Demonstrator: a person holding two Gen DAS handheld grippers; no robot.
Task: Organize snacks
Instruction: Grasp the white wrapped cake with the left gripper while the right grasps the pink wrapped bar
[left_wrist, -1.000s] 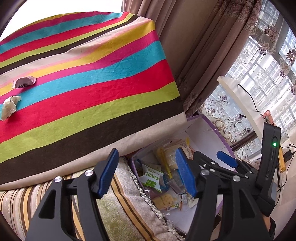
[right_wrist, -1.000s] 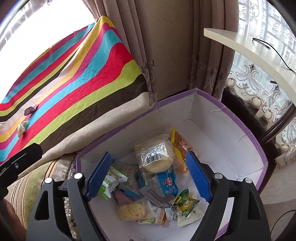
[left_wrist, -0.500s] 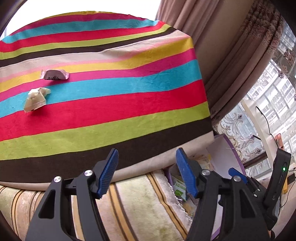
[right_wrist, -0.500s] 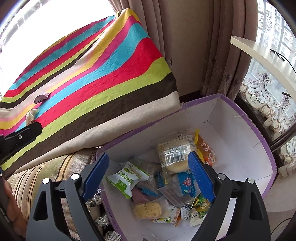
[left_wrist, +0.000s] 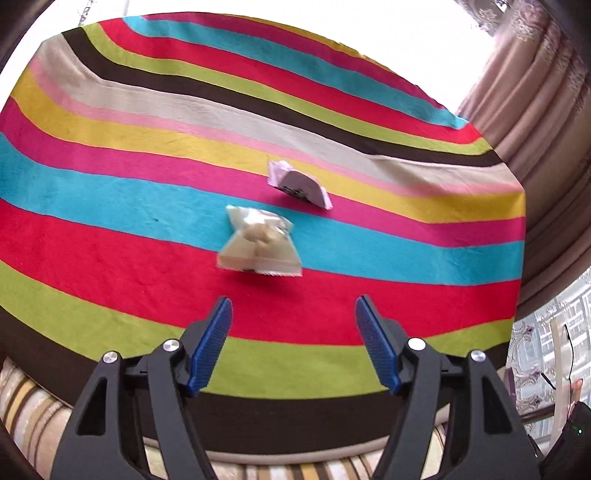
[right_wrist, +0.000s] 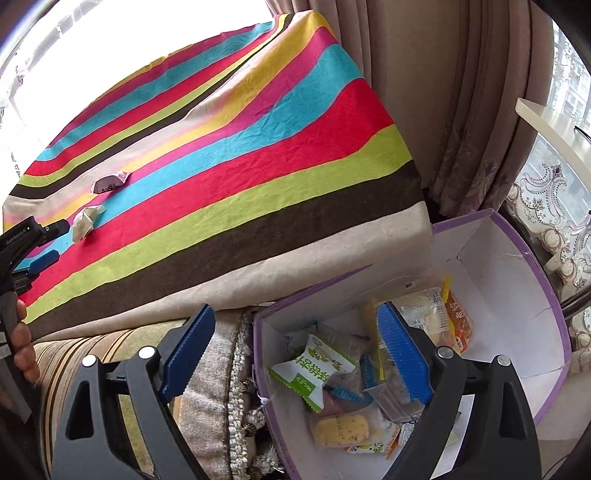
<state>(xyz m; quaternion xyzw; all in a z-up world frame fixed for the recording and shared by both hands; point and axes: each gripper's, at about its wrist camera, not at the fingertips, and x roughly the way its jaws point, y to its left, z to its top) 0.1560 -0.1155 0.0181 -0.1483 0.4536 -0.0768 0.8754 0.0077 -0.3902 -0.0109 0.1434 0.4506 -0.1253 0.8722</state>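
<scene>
Over the striped multicoloured cloth (left_wrist: 110, 236), the left gripper (left_wrist: 293, 317) is hovering near a clear crumpled snack packet (left_wrist: 258, 243), its jaws just widening, empty. Right gripper (right_wrist: 295, 332) is hanging wide open and empty above the purple-rimmed white box (right_wrist: 517, 295).

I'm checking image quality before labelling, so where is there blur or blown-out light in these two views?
Left wrist view: the clear crumpled snack packet on the striped cloth is motion-smeared, and the sky above is blown white. Right wrist view: sharp, though the window at top left is overexposed.

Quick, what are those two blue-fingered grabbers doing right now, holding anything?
Left gripper: open and empty, its fingers have just been spreading, aimed at the clear-wrapped snack packet.
Right gripper: wide open, having just widened, holding nothing.
</scene>
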